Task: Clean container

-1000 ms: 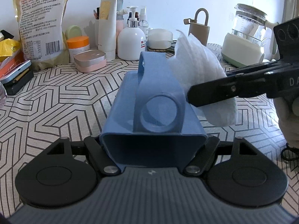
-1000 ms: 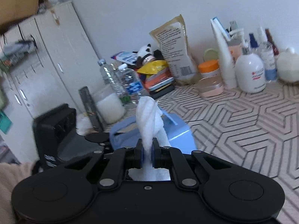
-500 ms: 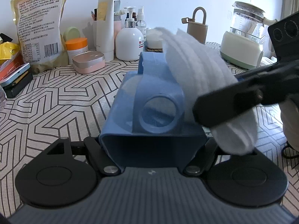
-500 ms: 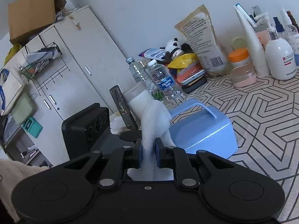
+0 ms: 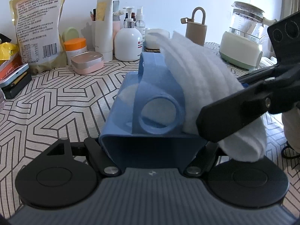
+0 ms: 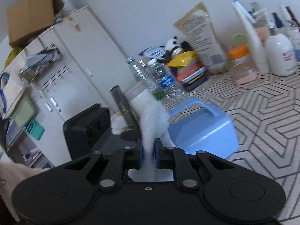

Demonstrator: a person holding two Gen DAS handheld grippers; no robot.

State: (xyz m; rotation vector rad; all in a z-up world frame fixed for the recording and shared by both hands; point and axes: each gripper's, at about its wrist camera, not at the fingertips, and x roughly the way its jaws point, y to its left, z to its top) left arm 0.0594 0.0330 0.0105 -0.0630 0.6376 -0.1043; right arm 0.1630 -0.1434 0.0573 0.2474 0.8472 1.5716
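A blue plastic container (image 5: pixel 125 101) with a handle and a round opening lies on its side on the patterned tablecloth. My left gripper (image 5: pixel 153 148) is shut on its near end. From the right, my right gripper (image 5: pixel 208 129) reaches in, shut on a white cloth (image 5: pixel 202 78). The cloth is draped against the container's upper right side, beside the round opening. In the right wrist view the cloth (image 6: pixel 151 120) sits pinched between the blue pads of the right gripper (image 6: pixel 148 150). The container (image 6: pixel 204 131) lies just beyond, and the left gripper's black body (image 6: pixel 88 127) shows at left.
Along the wall stand a food bag (image 5: pixel 37 28), jars, a white tube and a pump bottle (image 5: pixel 128 43). A tan flask (image 5: pixel 196 30) and a glass kettle (image 5: pixel 243 43) are at the back right. Water bottles (image 6: pixel 159 78) and a white cabinet (image 6: pixel 61 71) show in the right view.
My right gripper has carried the cloth from the container's far right corner down along its right side toward the near end. The left gripper and container have stayed put.
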